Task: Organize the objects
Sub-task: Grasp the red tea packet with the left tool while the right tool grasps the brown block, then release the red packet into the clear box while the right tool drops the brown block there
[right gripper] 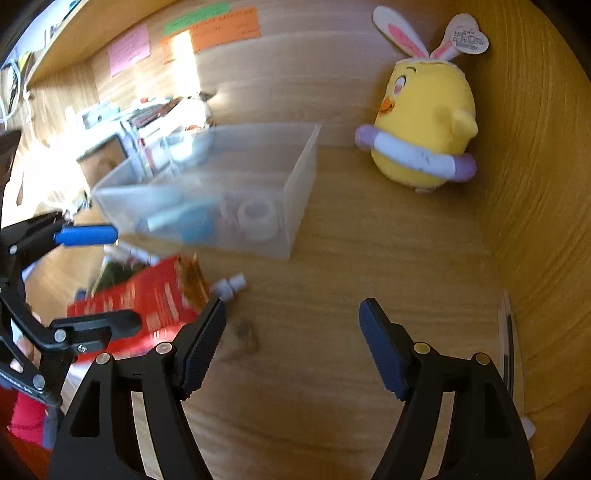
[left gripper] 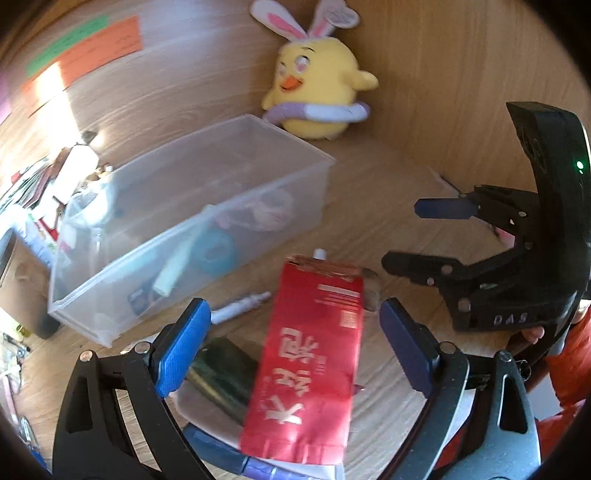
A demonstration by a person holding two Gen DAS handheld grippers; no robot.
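Desk (left gripper: pixel 388 192), wood grain, walled at back and right.

Left gripper (left gripper: pixel 295 328): lower centre of the left wrist view, blue pads (left gripper: pixel 183 350), jaws wide. The red pouch (left gripper: pixel 310 354) lies between them, pads clear of it on both sides; not gripped. Same gripper at the left edge of the right wrist view (right gripper: pixel 96 277).

Right gripper (right gripper: pixel 291 339): lower centre of the right wrist view, jaws wide, only bare desk between them. Seen from the side at the right of the left wrist view (left gripper: pixel 406 236).

Pouch: red, white lettering, white spout cap at its top end; lies flat over a dark green item (left gripper: pixel 225 373) and some white sheets. Lower left in the right wrist view (right gripper: pixel 147 306), blurred.

Bin (left gripper: pixel 184 221): clear plastic, open top, centre left, just above the pouch. Holds a teal tape roll (left gripper: pixel 214 251), a whitish roll (right gripper: pixel 255 214) and other small items too blurred to name.

Marker (left gripper: pixel 240 306): white, on the desk between bin and pouch.

Plush chick (left gripper: pixel 317 85): yellow, bunny ears, lilac swim ring, upright against the back wall, upper centre; upper right in the right wrist view (right gripper: pixel 424 122).

Sticky notes (right gripper: pixel 210 29): orange, green, pink, on the back wall, upper left.

Clutter (left gripper: pixel 44 192): papers and boxes at the left edge.
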